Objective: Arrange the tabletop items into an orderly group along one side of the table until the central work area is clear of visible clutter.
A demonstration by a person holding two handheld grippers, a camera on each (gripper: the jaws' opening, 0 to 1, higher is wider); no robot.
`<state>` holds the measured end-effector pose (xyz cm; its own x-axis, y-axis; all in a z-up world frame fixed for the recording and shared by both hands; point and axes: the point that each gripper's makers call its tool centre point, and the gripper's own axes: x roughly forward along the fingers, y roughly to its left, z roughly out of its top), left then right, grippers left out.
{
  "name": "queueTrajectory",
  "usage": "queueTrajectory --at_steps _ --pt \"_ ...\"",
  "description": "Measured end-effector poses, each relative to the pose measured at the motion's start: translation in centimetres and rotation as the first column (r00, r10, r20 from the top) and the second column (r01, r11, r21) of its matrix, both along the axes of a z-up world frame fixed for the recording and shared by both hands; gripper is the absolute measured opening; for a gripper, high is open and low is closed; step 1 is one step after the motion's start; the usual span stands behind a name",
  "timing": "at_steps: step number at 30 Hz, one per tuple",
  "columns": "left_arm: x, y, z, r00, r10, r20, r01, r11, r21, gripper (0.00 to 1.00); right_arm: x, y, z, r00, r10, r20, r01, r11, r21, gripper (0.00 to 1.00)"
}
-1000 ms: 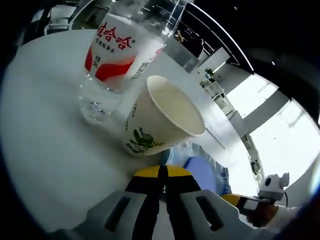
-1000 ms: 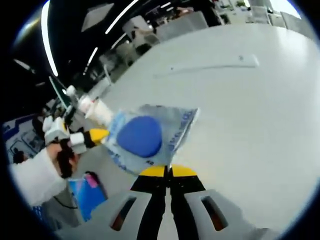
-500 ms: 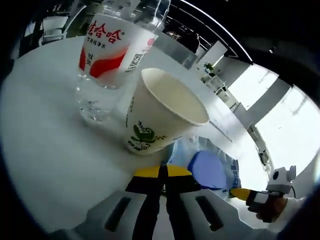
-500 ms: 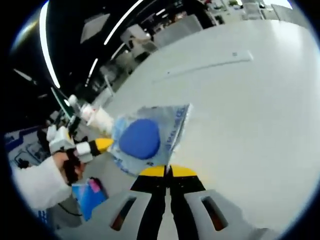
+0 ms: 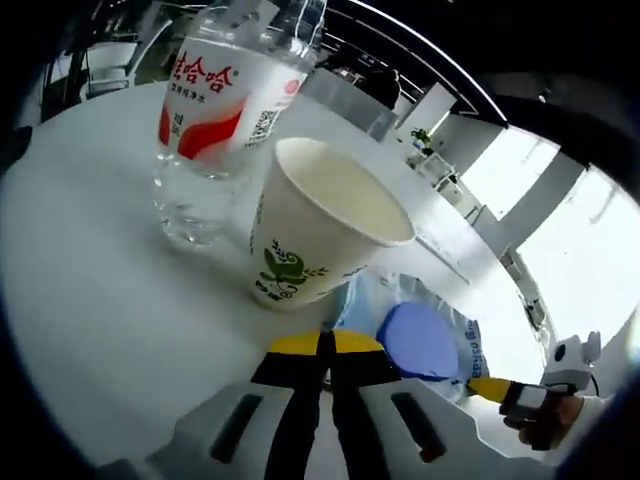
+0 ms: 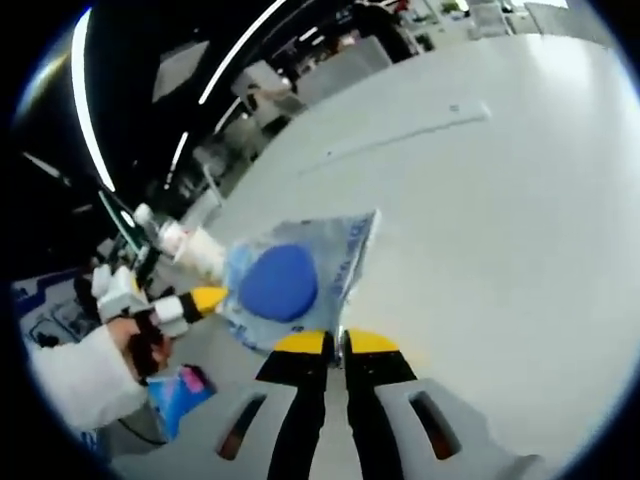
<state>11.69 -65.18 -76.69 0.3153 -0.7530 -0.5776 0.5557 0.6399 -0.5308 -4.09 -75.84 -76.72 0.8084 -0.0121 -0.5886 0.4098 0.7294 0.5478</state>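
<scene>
L gripper (image 5: 326, 345): jaws shut together, yellow tips touching, nothing seen between them. It hangs low over the white table (image 5: 90, 300), just short of a paper cup (image 5: 320, 235).

Paper cup: white w/ green leaf print, upright but looks tilted in the left gripper view, mouth open, looks empty inside. Stands touching or just beside a water bottle (image 5: 215, 110), can't tell which. Bottle is clear plastic w/ red-and-white label, upright, water in it; top is cut off by the view's edge. Both sit near one edge of the table.

Past the cup, toward the right of the left gripper view, a clear plastic packet (image 5: 415, 335) w/ a round blue thing inside and blue print along one side. Its near part is hidden behind the L gripper tips.

R gripper (image 6: 336, 343): jaws nearly together, pinched on the lower edge of the packet (image 6: 290, 285); packet stands up from the tips, off the table (image 6: 480, 220). In the right gripper view the L gripper (image 6: 195, 298) comes in from the left w/ a yellow tip just beside the packet, held by a hand (image 6: 135, 335) in a white sleeve. Bottle (image 6: 180, 240) and cup are small behind the packet. A long flat clear strip (image 6: 400, 135) lies far out on the table, well apart from the rest.

Below the table edge, a blue item w/ a pink patch (image 6: 180, 390); can't tell what it is.
</scene>
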Motion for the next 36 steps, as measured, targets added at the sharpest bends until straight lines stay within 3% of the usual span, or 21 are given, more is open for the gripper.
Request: queueTrajectory --at_steps 2,5,8,13,16,21,24,27,33,36 --pt "0.0 0.0 0.0 1.000 -0.007 0.000 0.007 1.000 -0.004 0.00 0.0 0.4 1.0 0.999 0.024 0.049 -0.024 1.000 -0.002 0.03" --pt "0.0 0.0 0.0 1.000 -0.003 -0.009 0.003 1.000 -0.013 0.00 -1.5 0.3 1.9 0.997 0.036 0.062 -0.033 0.998 -0.056 0.04" --pt "-0.2 0.0 0.1 1.000 -0.026 0.015 0.026 1.000 0.004 0.00 -3.0 0.0 2.6 0.996 0.002 0.090 0.002 0.999 -0.042 0.05" --pt "-0.3 0.0 0.2 0.999 -0.038 0.019 0.038 0.999 0.016 0.00 -6.3 0.1 3.4 0.996 -0.049 0.080 0.050 0.999 -0.012 0.05" --pt "-0.3 0.0 0.2 1.000 -0.027 0.013 0.027 1.000 0.015 0.00 -7.8 0.4 4.5 0.992 -0.066 0.104 0.068 0.998 -0.015 0.05" --pt "-0.3 0.2 0.4 1.000 -0.024 -0.018 0.024 1.000 0.013 0.01 -9.9 1.3 6.0 0.992 -0.042 0.118 0.047 0.998 -0.041 0.06" --pt "-0.4 0.3 0.7 0.998 -0.058 0.008 0.058 0.998 0.019 0.06 -11.1 1.4 6.5 0.992 -0.048 0.116 0.053 0.998 -0.041 0.08" --pt "-0.7 1.0 1.0 0.997 -0.077 0.022 0.077 0.997 0.023 0.11 -11.5 1.2 7.2 0.986 -0.072 0.150 0.077 0.997 -0.029 0.10" --pt "-1.4 2.1 3.2 0.993 -0.102 0.053 0.104 0.994 -0.032 0.22 -11.6 0.9 8.7 0.976 -0.082 0.200 0.090 0.995 -0.031 0.16" --pt "-2.0 2.7 4.0 0.989 -0.126 0.073 0.129 0.991 -0.035 0.31 -11.5 1.3 9.3 0.973 -0.089 0.212 0.089 0.996 0.009 0.22"
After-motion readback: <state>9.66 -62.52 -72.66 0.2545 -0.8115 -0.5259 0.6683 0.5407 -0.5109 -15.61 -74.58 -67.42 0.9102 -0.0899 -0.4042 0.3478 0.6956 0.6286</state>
